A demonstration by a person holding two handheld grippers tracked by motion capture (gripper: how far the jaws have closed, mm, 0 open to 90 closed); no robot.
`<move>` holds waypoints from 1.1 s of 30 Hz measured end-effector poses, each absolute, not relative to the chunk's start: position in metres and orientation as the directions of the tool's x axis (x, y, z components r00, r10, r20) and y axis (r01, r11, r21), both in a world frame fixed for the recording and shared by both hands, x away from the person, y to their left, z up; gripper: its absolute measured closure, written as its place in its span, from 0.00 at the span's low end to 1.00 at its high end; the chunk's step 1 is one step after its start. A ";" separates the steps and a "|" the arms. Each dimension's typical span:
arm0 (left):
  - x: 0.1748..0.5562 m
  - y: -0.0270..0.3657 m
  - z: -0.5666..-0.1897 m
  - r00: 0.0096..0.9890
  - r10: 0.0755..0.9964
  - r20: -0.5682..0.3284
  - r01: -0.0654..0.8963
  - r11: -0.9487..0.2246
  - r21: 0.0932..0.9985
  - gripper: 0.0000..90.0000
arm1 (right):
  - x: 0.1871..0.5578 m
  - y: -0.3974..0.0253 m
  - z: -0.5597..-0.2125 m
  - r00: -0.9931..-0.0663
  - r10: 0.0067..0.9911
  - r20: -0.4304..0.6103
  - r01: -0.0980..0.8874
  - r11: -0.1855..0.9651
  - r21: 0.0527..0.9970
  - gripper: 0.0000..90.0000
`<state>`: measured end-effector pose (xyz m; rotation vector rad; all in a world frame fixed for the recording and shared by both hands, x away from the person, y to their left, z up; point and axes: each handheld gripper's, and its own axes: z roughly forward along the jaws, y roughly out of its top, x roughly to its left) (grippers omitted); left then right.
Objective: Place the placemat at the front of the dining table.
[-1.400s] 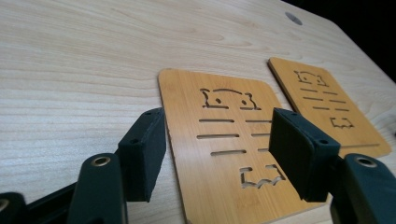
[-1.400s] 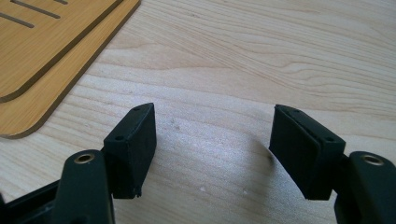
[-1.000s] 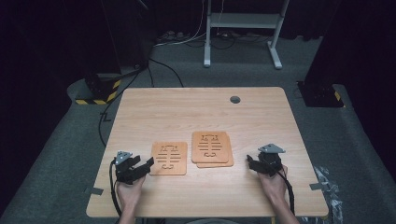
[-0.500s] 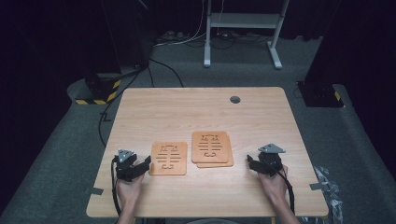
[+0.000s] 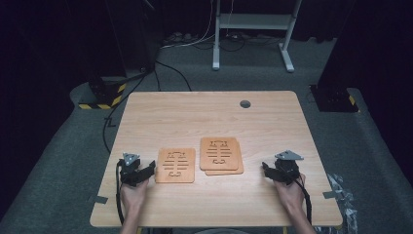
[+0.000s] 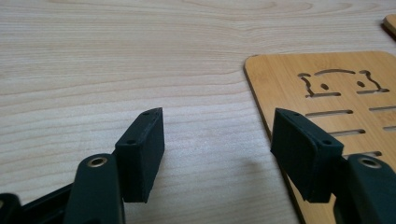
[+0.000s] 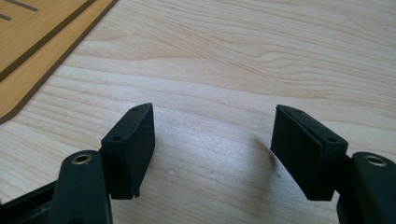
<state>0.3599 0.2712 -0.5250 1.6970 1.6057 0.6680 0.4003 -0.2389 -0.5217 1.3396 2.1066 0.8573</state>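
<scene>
Orange-brown bamboo made up the flat boards on the pale wooden table (image 5: 214, 112) in the high view. A single board (image 5: 176, 165) with slotted cut-outs lay toward 7 o'clock from the table's centre. Just beside it, at its 2 o'clock and apart from it, sat a stack of boards (image 5: 220, 155), the upper one slightly offset on the lower. The left claw (image 5: 150, 169) lay at 9 o'clock of the single board, its tips right at the board's near-left edge, held low by the left hand (image 5: 131, 192) with the forearm entering from 6 o'clock. The right claw (image 5: 266, 169) sat at 3 o'clock of the stack, well apart from it, gripped by the right hand (image 5: 288, 191) and pointing toward the boards.

From the left gripper view, the left claw (image 6: 217, 135) stood with its jaws wide apart and nothing between them but bare table. The single board (image 6: 336, 93) lay at 2 o'clock, its rounded corner and face-like cut-outs plain to see; the right-hand jaw overlapped its edge, though contact could not be judged.

From the right gripper view, the right claw (image 7: 212, 133) likewise had its jaws spread, holding nothing, over bare wood. The stack of boards (image 7: 42, 32) showed at 10 o'clock, two layers visible at its edge.
</scene>
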 end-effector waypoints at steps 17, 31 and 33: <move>0.370 0.270 -0.527 0.107 0.992 -0.060 0.653 -0.025 0.757 0.38 | 0.400 -0.251 -0.522 -0.368 0.928 -0.058 0.619 0.292 0.729 0.32; 0.374 0.266 -0.528 0.115 0.993 -0.005 0.658 -0.072 0.750 0.36 | 0.401 -0.252 -0.523 -0.357 0.933 -0.043 0.622 0.272 0.735 0.31; 0.374 0.266 -0.528 0.113 0.994 -0.005 0.658 -0.071 0.750 0.35 | 0.401 -0.254 -0.522 -0.369 0.929 -0.038 0.631 0.280 0.724 0.31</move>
